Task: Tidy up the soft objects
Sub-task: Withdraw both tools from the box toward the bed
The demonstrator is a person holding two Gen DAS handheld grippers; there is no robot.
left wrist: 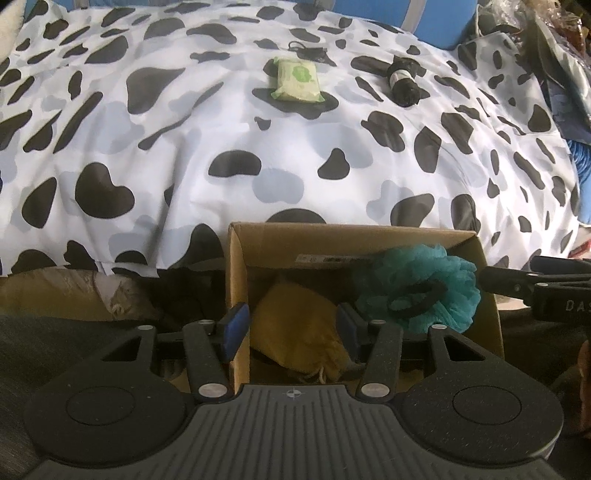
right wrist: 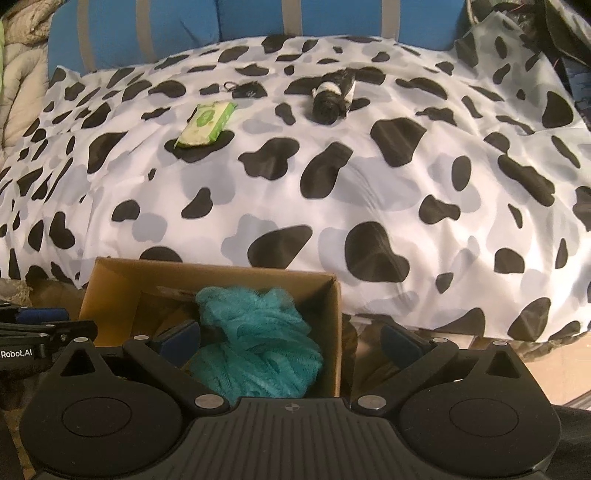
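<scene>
right now the teal mesh bath pouf (right wrist: 255, 347) sits inside the open cardboard box (right wrist: 334, 332), bunched against the box's right wall, a dark loop of cord lying across it in the left wrist view. beside it, toward the box's left wall, lies a mustard-yellow drawstring pouch (left wrist: 295, 325). the box stands at the near edge of the bed, just below the cow-print duvet (right wrist: 332, 206).

the left gripper (left wrist: 291, 328) hangs over the box with its blue-padded tongs released — one finger sits at the left wall, the other inside beside the pouch, and neither clamps anything. the right gripper (right wrist: 290, 341) is likewise spread wide, its left pad over the box next to the pouf and its right pad outside the right wall; nothing is between the pads but the pouf's edge, which they do not pinch.

farther out on the duvet, toward the far edge, rest a green pack of wipes (right wrist: 207, 123), a black rolled bundle with a white band (right wrist: 330, 98) to its right, and a small black item with a ring (right wrist: 243, 88) just behind the wipes — too small to tell what it is. blue striped cushions (right wrist: 177, 29) line the far edge.
</scene>
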